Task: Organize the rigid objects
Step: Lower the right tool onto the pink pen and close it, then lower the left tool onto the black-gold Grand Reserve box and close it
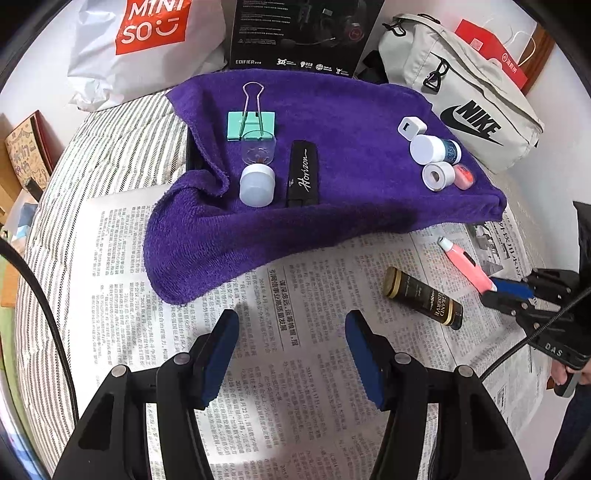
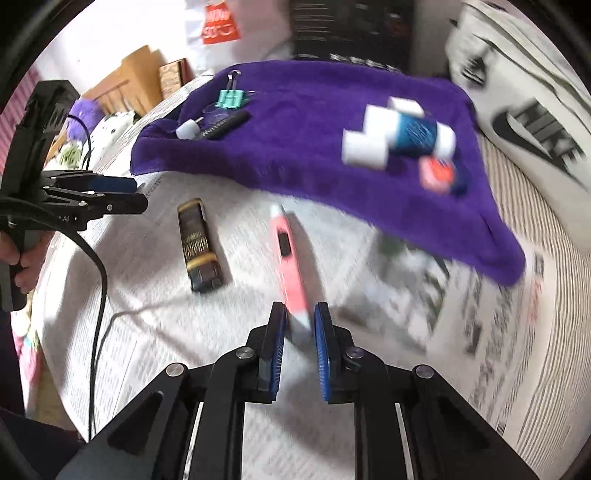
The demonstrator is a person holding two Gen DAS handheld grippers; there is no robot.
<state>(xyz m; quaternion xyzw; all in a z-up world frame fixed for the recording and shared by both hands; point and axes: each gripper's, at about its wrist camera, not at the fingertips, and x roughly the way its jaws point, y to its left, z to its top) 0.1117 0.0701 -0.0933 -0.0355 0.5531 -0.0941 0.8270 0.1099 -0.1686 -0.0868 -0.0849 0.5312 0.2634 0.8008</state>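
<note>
Pinching pink cutter [image 2: 290,266], right gripper [image 2: 300,314]

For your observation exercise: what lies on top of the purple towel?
On the purple towel: a green binder clip, a black Horizon case, white jars and caps. Whatever lies beneath the towel is covered.

This looks like a home, most likely a bedroom. A grey and white striped bed sheet [image 1: 110,155] lies under spread-out printed newspaper [image 1: 295,369] and a fluffy purple towel [image 1: 332,110]. A white shopping bag with a red logo [image 1: 147,44], a pale cloth waist bag [image 1: 461,92] and a black headphone box [image 1: 303,33] lean against the white wall.
</note>
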